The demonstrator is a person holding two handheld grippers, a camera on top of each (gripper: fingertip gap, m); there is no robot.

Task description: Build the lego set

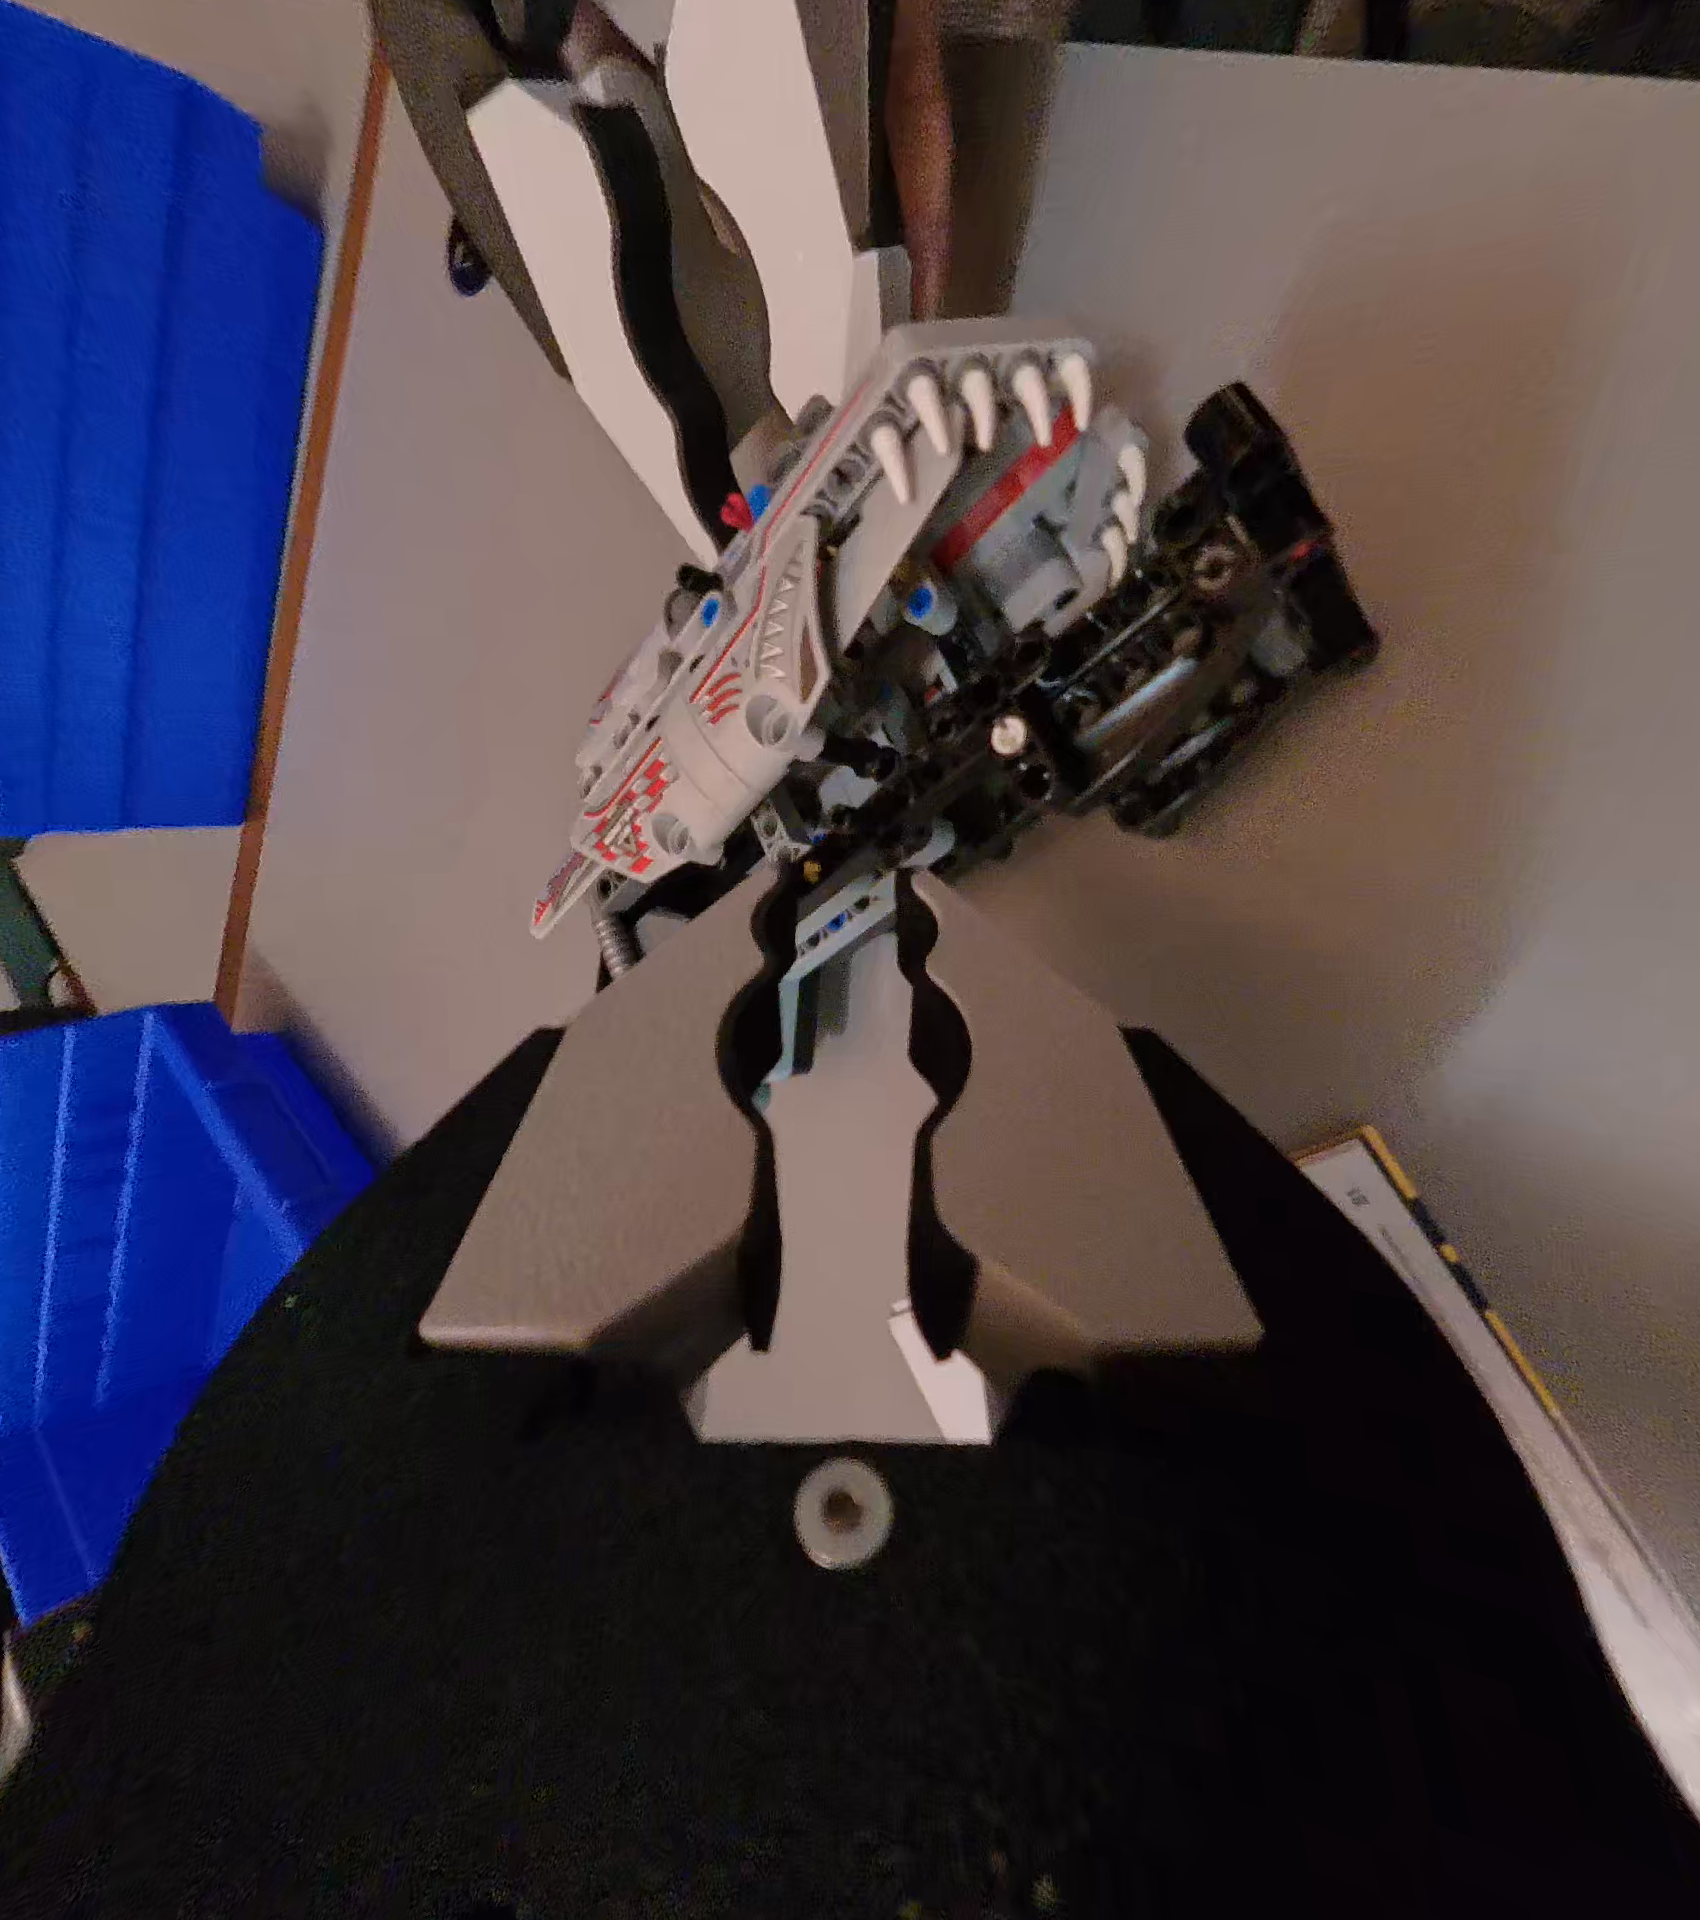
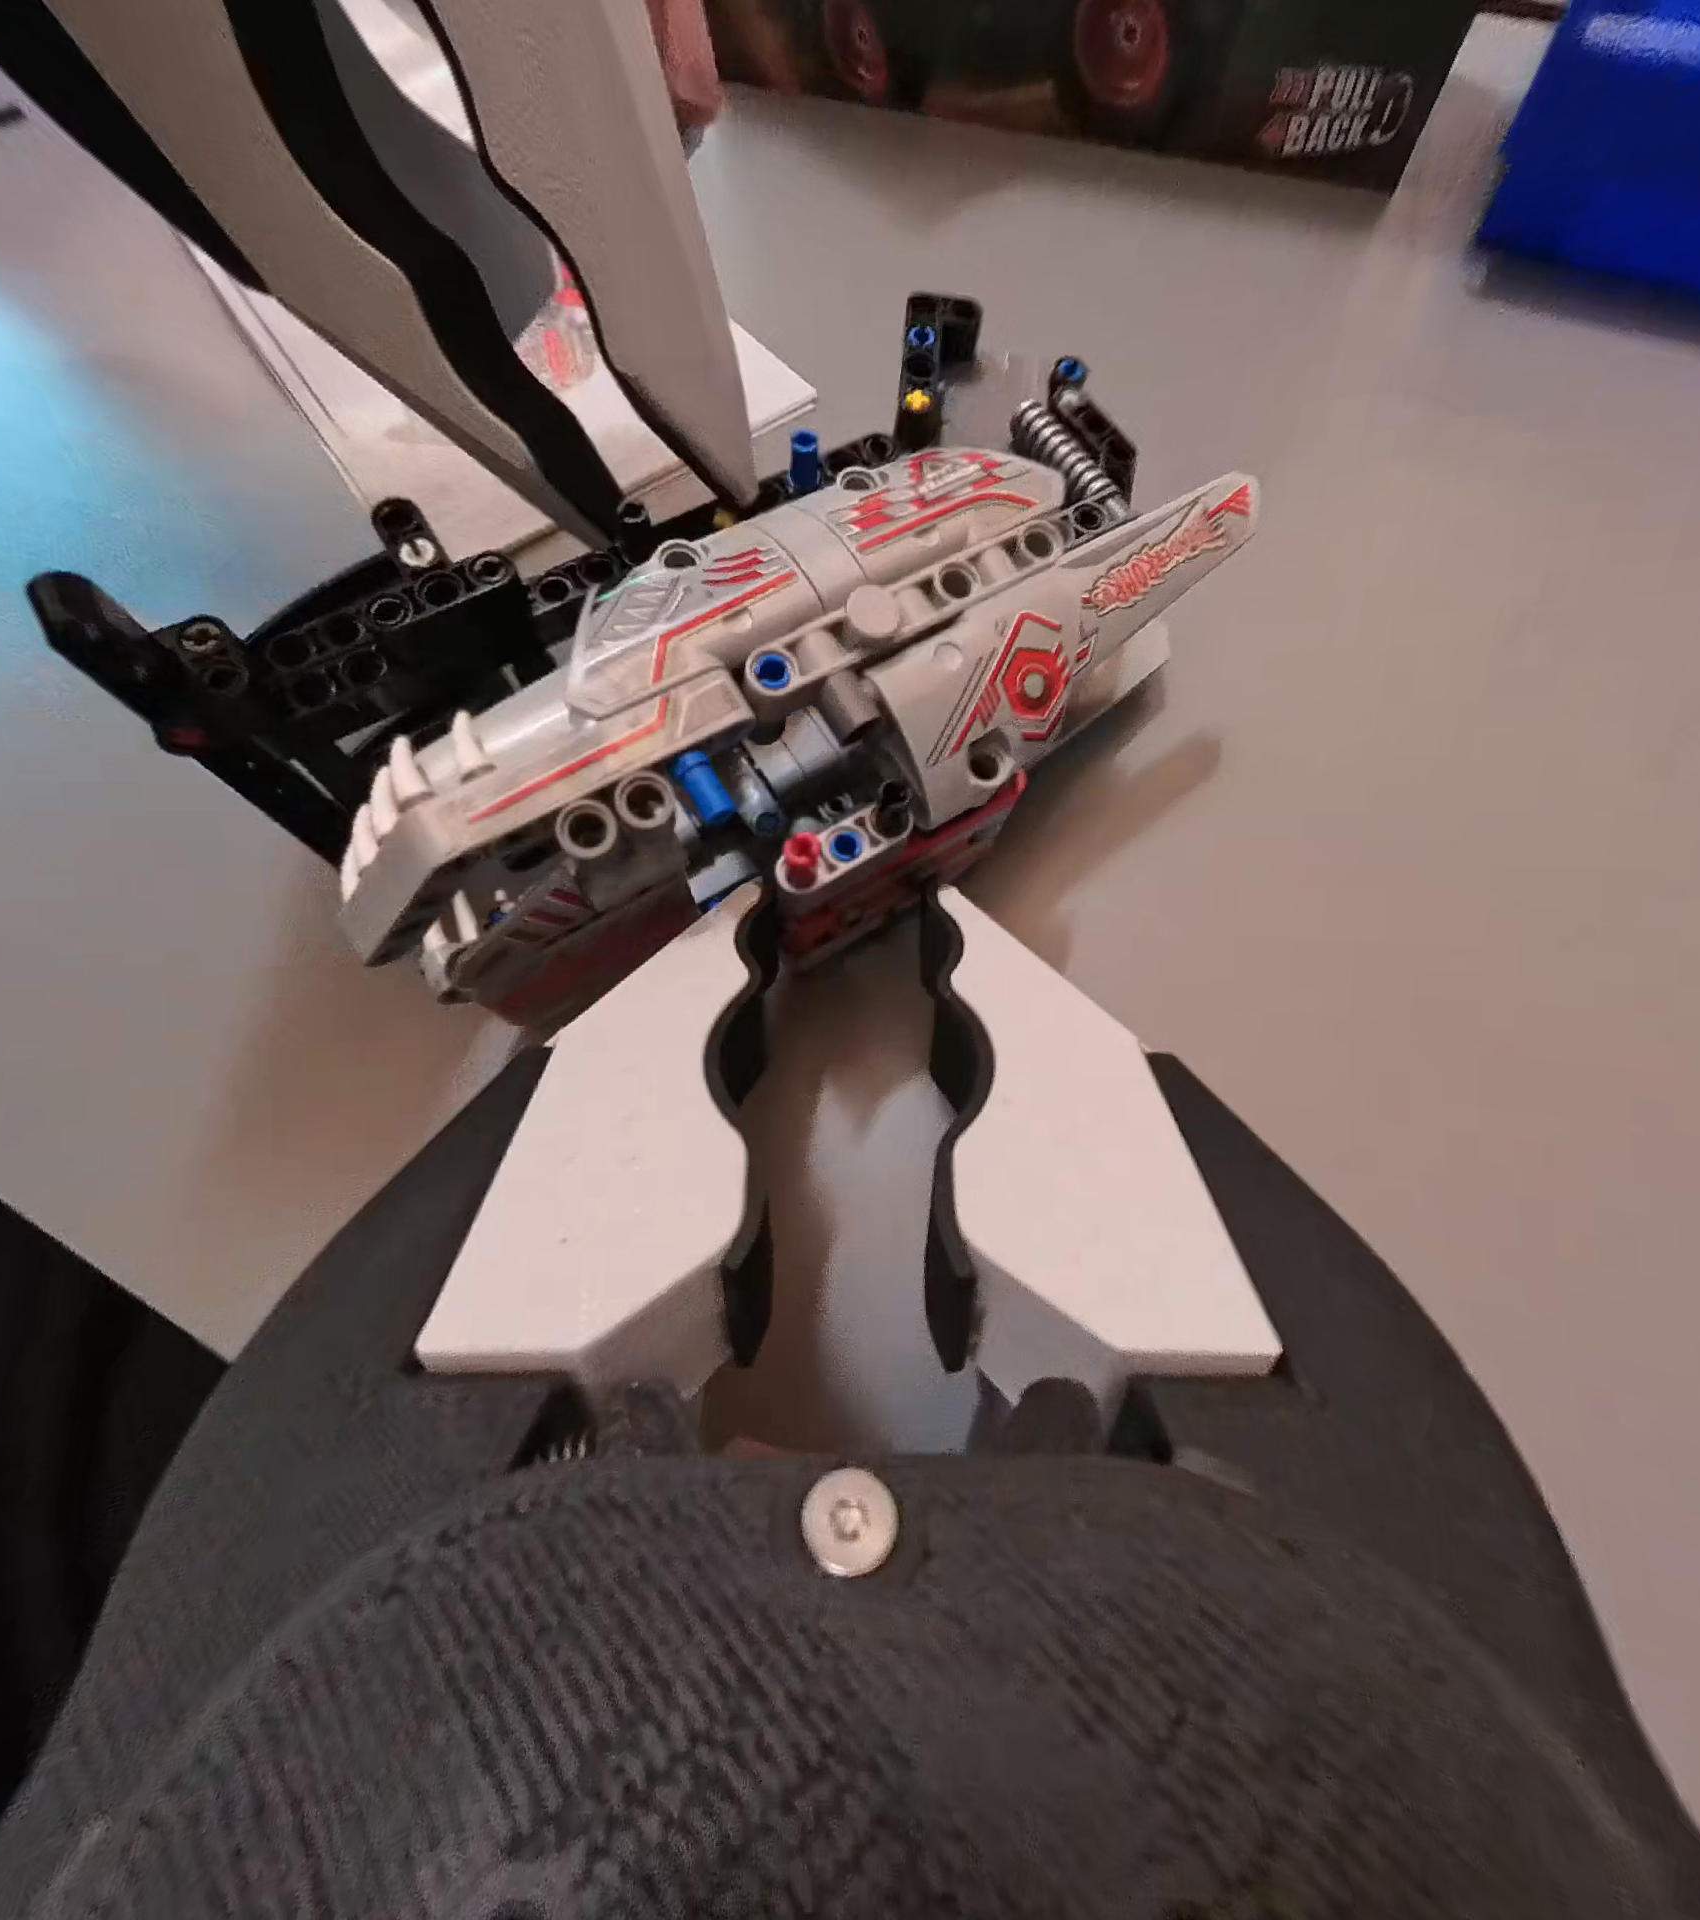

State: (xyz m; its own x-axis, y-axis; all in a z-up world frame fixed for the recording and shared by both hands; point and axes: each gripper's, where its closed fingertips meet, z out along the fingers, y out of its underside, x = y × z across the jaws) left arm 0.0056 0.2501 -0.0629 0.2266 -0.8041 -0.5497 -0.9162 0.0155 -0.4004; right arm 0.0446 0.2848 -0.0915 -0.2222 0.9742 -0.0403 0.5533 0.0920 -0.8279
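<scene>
A lego model [image 1: 887, 644] with a grey shark-like body, white teeth, red stickers and a black frame rests on the grey table [image 1: 1448, 468]. My left gripper [image 1: 841, 899] is shut on a grey-blue beam at the near end of the model's black frame. In the right wrist view the model [image 2: 825, 644] lies on its side. My right gripper [image 2: 846, 909] is shut on its red and grey lower edge. The right gripper [image 1: 721, 540] reaches the model from the top of the left wrist view. The left gripper [image 2: 680, 499] comes in from above in the right wrist view.
Blue bins [image 1: 98, 416] stand beyond the table's left edge, another one [image 2: 1656, 135] at the far right. An instruction booklet [image 1: 1428, 1278] lies at the right, a dark set box [image 2: 1137, 83] at the back. The table edge [image 2: 150, 1226] is close at lower left. Some 7 cm of space lies between my two pairs of fingers.
</scene>
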